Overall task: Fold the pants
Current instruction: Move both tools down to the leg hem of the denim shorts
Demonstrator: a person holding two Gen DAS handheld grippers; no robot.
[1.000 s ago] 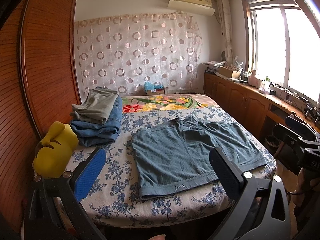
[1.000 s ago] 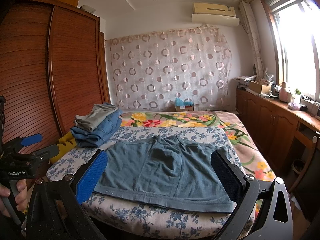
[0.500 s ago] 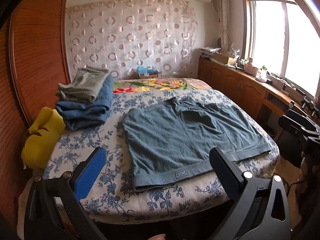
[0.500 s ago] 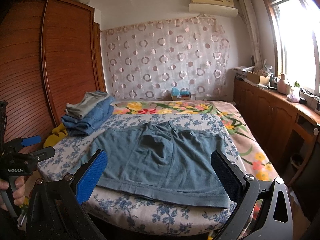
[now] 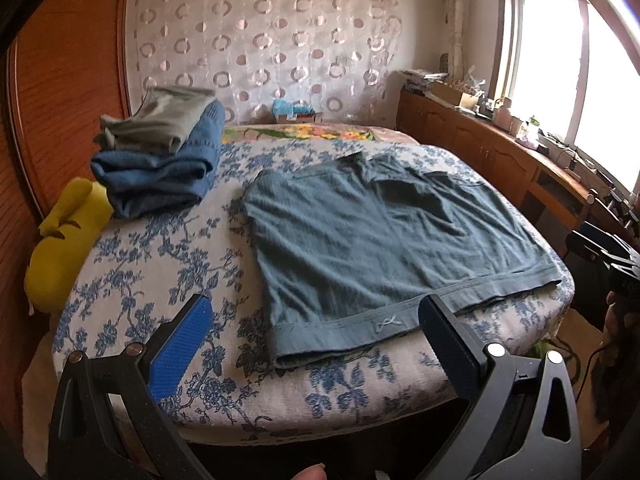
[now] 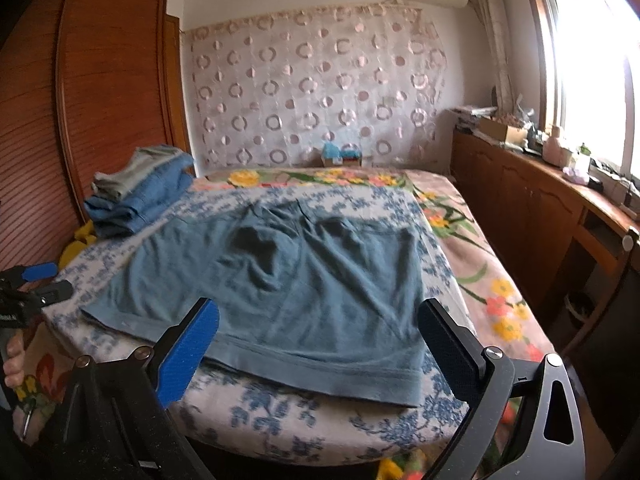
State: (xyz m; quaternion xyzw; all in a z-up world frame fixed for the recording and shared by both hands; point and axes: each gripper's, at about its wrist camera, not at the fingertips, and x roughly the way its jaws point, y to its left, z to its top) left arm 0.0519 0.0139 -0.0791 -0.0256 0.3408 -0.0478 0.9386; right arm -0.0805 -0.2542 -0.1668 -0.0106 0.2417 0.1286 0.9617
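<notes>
One pair of shorts (image 5: 384,248) lies flat on the bed (image 5: 160,272); perhaps two folded clothes (image 5: 160,160) are stacked behind; both grippers, left (image 5: 316,340) and right (image 6: 320,344), stand apart, empty

Teal pants (image 5: 384,248) lie on a blue-flowered white bedspread (image 5: 168,264) beside a yellow cushion (image 5: 64,240).

Matt teal ribbed-knit cloth shorts (image 5: 372,248) are lying on a woven blue-floral cotton bedspread (image 5: 168,264) beside a glossy reddish slatted wood wardrobe (image 6: 100,92).
</notes>
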